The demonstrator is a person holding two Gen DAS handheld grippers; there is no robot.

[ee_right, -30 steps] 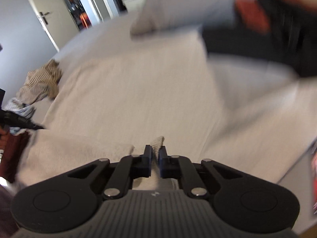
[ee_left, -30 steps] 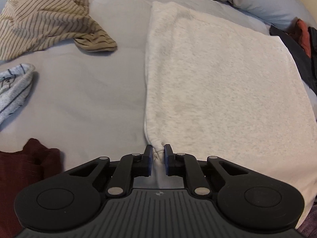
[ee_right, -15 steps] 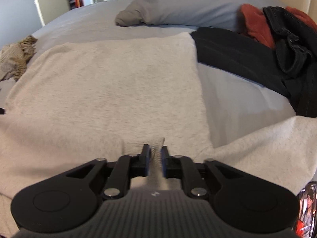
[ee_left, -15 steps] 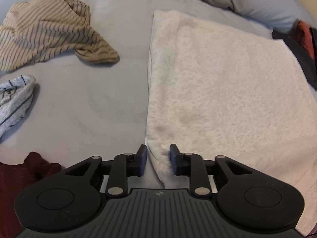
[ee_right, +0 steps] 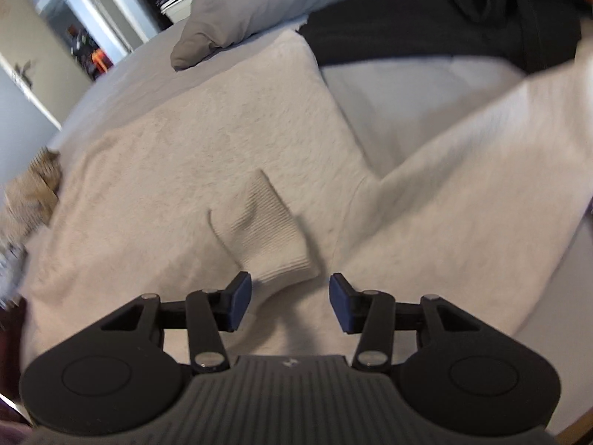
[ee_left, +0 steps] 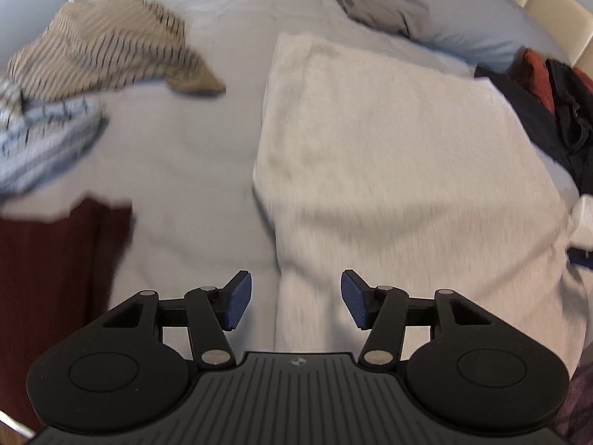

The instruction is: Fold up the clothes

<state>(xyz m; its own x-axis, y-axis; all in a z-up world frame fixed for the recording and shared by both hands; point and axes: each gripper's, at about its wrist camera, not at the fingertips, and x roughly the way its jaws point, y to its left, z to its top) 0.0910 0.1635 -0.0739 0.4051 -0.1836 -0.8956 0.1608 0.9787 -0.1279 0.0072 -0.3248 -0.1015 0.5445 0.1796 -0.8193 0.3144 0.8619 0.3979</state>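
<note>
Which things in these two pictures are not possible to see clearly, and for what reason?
- Left wrist view: the dark red garment is cut off by the left edge and blurred; its kind is unclear.
- Left wrist view: the near end of the cream sweatshirt is hidden behind the left gripper, whose jaws are opening.
- Right wrist view: the black clothes are cut off by the top edge.
- Right wrist view: the striped garment is blurred.

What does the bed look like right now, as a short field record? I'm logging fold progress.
surface: grey bed
garment: cream sweatshirt, lying flat
cuff: folded onto the sweatshirt body
left gripper: jaws opening, nothing pinched, over the sweatshirt's left edge
right gripper: jaws opening, cuff released
unfolded: striped top, maroon garment, dark clothes
</note>
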